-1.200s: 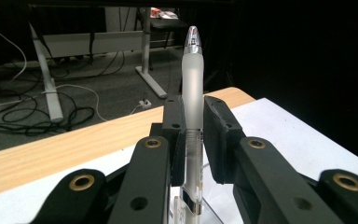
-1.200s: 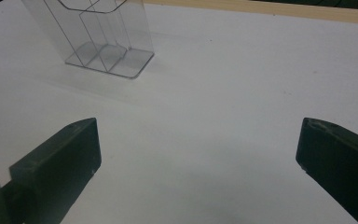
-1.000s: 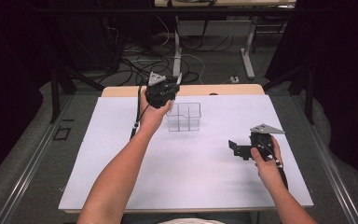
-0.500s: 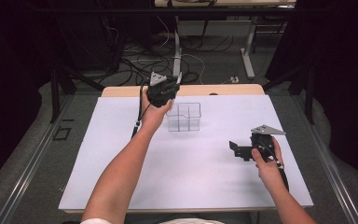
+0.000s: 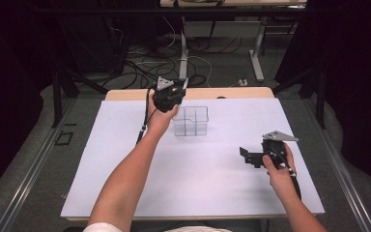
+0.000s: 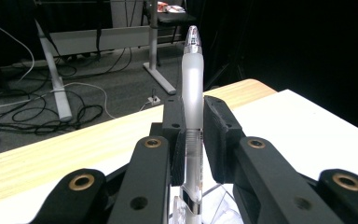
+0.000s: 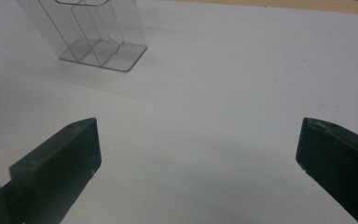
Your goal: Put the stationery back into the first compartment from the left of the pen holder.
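Observation:
A frosted white pen (image 6: 192, 88) with a clear tip stands upright between the jaws of my left gripper (image 6: 193, 116), which is shut on its barrel. In the high view the left gripper (image 5: 170, 94) hovers at the far left corner of a clear plastic organizer (image 5: 191, 121) with several compartments, and the pen (image 5: 186, 83) pokes out at its top. A clear edge of the organizer (image 6: 216, 203) shows just below the jaws. My right gripper (image 5: 247, 155) rests low over the white mat at the right, open, with nothing between its jaws (image 7: 198, 140). It faces the organizer (image 7: 98, 35).
A white mat (image 5: 125, 159) covers most of the wooden table (image 5: 232, 93). Cables and metal table legs (image 5: 183, 48) crowd the floor beyond the far edge. Dark curtains close in both sides. A cable (image 5: 142, 125) trails from the left gripper across the mat.

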